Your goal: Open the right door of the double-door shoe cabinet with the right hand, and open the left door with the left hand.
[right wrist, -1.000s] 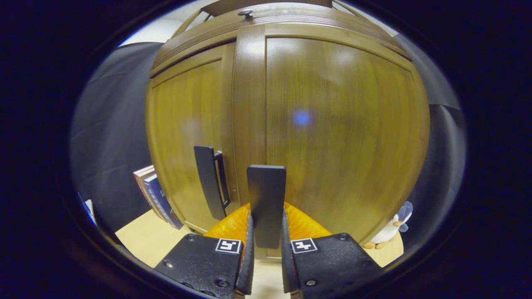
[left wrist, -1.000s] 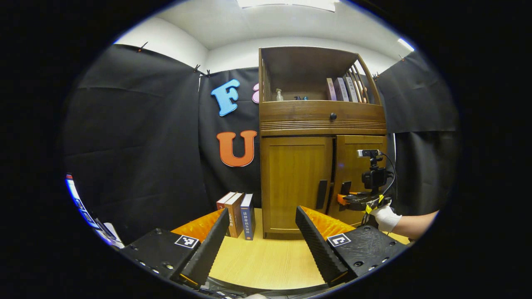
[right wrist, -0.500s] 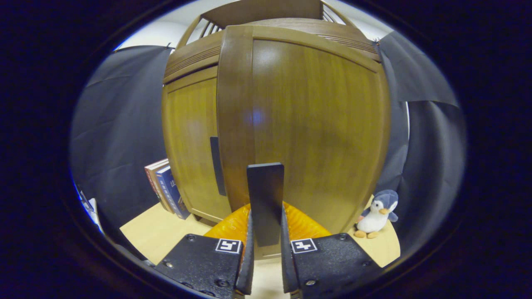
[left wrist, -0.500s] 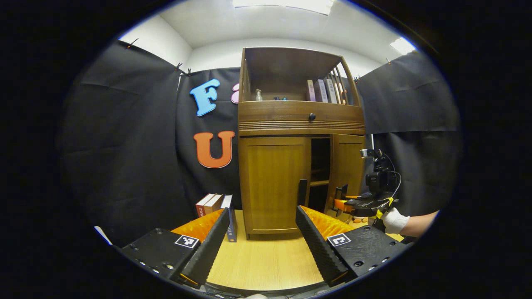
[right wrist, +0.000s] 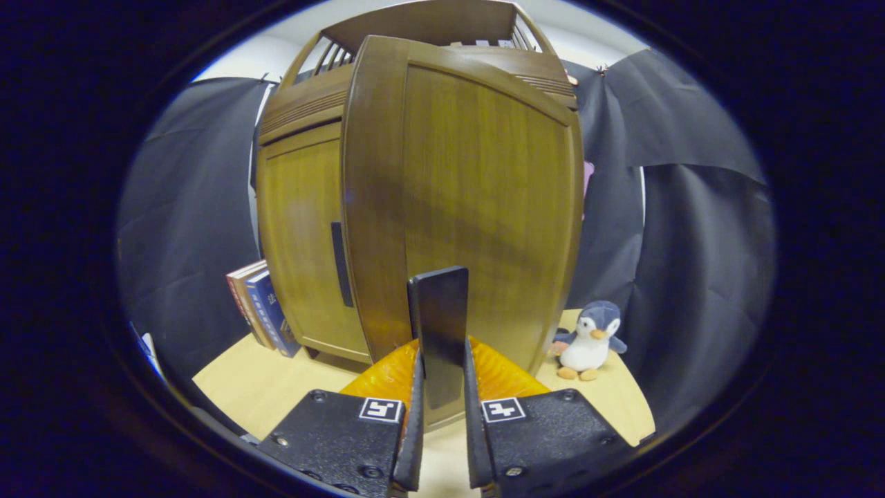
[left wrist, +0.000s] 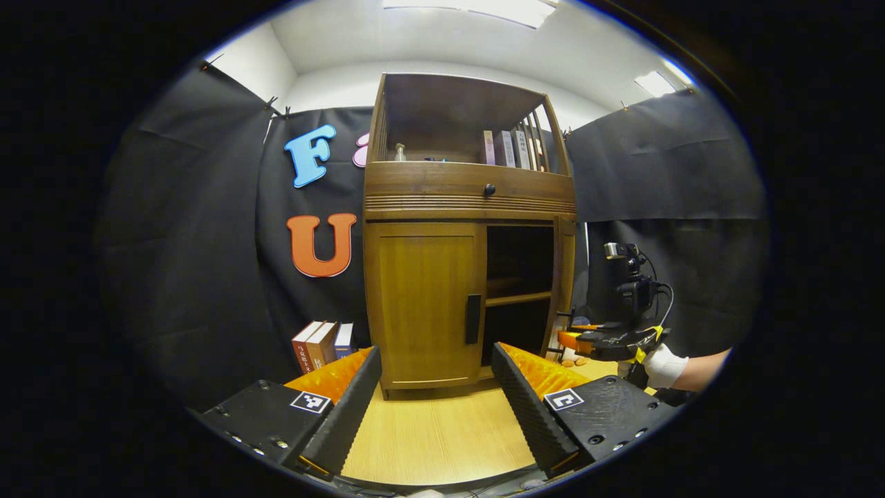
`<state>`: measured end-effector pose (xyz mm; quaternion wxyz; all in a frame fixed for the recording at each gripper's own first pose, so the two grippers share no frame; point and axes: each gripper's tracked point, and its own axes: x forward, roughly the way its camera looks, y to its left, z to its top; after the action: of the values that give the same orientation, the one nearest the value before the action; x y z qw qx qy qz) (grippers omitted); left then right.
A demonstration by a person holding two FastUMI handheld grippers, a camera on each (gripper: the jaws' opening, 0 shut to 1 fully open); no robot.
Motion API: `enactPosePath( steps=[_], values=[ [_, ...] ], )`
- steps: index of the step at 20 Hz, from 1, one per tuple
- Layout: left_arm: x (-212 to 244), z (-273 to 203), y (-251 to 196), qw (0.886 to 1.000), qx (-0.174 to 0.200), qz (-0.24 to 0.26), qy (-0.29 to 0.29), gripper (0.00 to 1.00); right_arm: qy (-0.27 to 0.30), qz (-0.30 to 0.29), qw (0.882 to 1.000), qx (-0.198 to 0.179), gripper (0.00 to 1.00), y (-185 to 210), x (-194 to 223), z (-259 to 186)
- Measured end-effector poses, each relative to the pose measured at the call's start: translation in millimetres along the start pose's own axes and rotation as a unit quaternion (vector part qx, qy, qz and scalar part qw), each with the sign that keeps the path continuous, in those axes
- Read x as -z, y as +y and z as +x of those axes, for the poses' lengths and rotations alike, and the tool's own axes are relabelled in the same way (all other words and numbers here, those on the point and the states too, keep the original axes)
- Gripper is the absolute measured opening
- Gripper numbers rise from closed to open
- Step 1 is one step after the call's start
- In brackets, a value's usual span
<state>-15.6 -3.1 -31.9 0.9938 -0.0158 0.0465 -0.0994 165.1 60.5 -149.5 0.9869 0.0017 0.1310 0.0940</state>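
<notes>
The shoe cabinet (left wrist: pixel 470 228) stands on a light wooden table (left wrist: pixel 435 436), against the black cloth wall. Its right door (right wrist: pixel 477 207) is swung out on its hinge, so in the left gripper view the dark inside with one shelf (left wrist: pixel 518 299) is open to see. The left door (left wrist: pixel 423 304) is closed, and its dark vertical handle (left wrist: pixel 473 319) sits at its inner edge.

The right gripper (right wrist: pixel 440 408) pinches the right door's handle (right wrist: pixel 438 325): both fingers press on the two sides of this dark flat bar. In the left gripper view this same gripper (left wrist: pixel 577 337) is seen farther off at the door's edge, held by a hand in a white glove (left wrist: pixel 662 365).

The left gripper (left wrist: pixel 435 387) is spread wide and holds nothing; it hangs over the table in front of the left door, apart from it.

Some books (left wrist: pixel 321 342) stand left of the cabinet; the writing on their spines is too small to read. More books (left wrist: pixel 511 148) stand in the open top compartment. A small toy penguin (right wrist: pixel 588 339) sits on the table just beside the open door.
</notes>
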Motion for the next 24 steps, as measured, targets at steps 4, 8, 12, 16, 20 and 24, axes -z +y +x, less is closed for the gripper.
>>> enactPosePath(
  steps=[4, 8, 12, 16, 20, 24],
  values=[
    [2.0, 3.9, -4.5, 1.0, 0.019, -0.005, 0.001, 0.96, 0.001, 0.007, 1.0, 0.016, 0.28, -13.6, 3.8, -13.1],
    [0.9, 3.8, -13.7, 0.999, 0.038, -0.003, -0.004, 0.96, 0.005, 0.017, 0.999, 0.03, 0.24, -26.5, 8.5, -24.2],
    [12.1, 6.0, -25.4, 0.998, 0.057, 0.006, 0.006, 0.96, 0.015, 0.054, 0.998, 0.018, 0.22, -39.6, 12.2, -34.1],
    [22.4, 13.7, -42.9, 0.997, 0.077, 0.01, 0.021, 0.96, 0.018, 0.06, 0.998, 0.015, 0.19, -57.3, 14.2, -44.5],
    [18.0, 20.3, -68.3, 0.995, 0.093, 0.009, 0.021, 0.96, 0.017, 0.068, 0.997, 0.015, 0.16, -78.1, 17.3, -53.5],
    [15.5, 30.7, -93.0, 0.996, 0.087, 0.011, 0.02, 0.96, 0.017, 0.067, 0.998, 0.009, 0.12, -107.8, 20.2, -61.7]
  ],
)
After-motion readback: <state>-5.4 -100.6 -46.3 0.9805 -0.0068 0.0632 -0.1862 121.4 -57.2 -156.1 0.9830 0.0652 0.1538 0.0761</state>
